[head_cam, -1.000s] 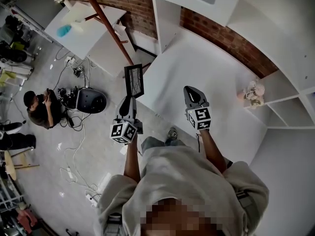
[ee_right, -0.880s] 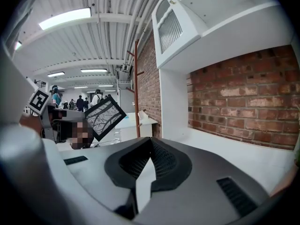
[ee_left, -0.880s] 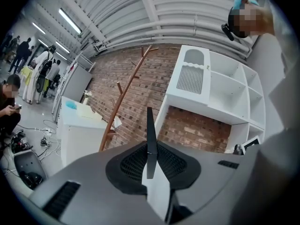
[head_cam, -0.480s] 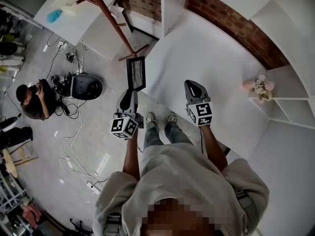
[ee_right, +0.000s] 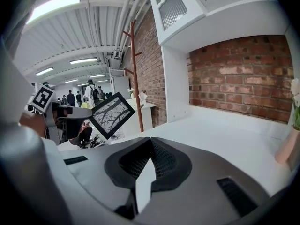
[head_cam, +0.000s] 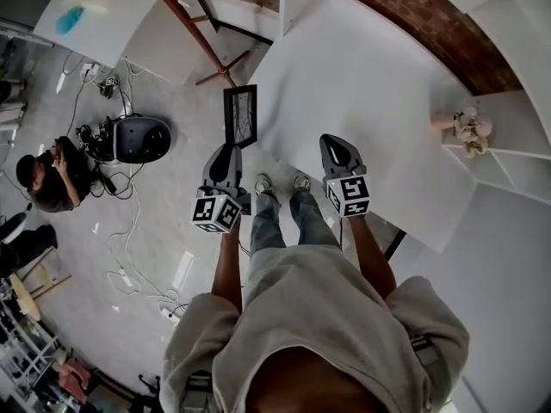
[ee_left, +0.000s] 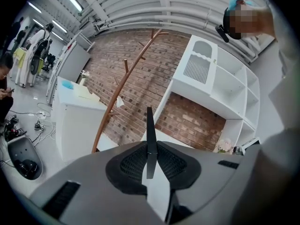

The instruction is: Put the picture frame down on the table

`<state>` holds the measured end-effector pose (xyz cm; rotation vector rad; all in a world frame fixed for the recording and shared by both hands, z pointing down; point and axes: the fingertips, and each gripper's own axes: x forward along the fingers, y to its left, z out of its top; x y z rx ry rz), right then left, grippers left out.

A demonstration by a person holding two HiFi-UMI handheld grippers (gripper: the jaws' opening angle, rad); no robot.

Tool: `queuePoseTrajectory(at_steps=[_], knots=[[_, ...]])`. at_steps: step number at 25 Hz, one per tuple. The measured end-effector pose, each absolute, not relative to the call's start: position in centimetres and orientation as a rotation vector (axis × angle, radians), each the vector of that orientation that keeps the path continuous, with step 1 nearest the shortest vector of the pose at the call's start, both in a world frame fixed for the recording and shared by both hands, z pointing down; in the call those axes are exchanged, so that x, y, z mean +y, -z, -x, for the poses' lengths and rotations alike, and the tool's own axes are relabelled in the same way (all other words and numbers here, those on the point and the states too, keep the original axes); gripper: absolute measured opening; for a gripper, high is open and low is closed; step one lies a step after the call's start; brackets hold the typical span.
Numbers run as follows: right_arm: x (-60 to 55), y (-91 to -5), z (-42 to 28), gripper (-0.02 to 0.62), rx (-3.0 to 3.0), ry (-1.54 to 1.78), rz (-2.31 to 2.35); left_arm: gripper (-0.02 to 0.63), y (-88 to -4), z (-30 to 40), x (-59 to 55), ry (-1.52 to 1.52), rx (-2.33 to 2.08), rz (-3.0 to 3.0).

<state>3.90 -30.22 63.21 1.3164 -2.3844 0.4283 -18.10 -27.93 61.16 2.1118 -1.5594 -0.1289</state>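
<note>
White table point(head_cam: 370, 67) before a brick wall, seen from above: over the last second both grippers have sunk toward it. The left gripper point(head_cam: 228, 151) stays clamped on the thin lower edge of the picture frame point(head_cam: 240, 116), which stands upright and now overlaps the table's left edge rather than hanging over the floor; it appears not yet set down. The right gripper point(head_cam: 338, 147), jaws together and empty, hovers over the table's near edge. Judged: lowering under way, release still to come

Bright even light, ceiling strip lights point(ee_right: 56, 4) glaring, fisheye bending and dark corners
</note>
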Motion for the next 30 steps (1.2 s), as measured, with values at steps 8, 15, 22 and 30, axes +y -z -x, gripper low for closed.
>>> queuePoseTrajectory(at_steps=[8,15,22,30], knots=[[-28.9,-66.2,-4.6,0.025,-2.336,-0.483,-1.313,0.074,-64.3,16.8,-27.4,0.102,-1.501,-2.083],[-28.1,-68.1,-4.7,0.025,-2.313,-0.514,-1.302,0.074,-67.1,16.0,-28.0,0.129,-1.451,-2.021],[-28.1,-68.9,-5.8,0.025,-2.294,-0.527,-1.311,0.074,-69.5,15.3,-30.3,0.179,-1.406,-1.945],[-28.4,-68.9,-6.0,0.025,-2.284,-0.529,-1.313,0.074,-71.1,14.0,-32.6,0.209,-1.348,-1.891]])
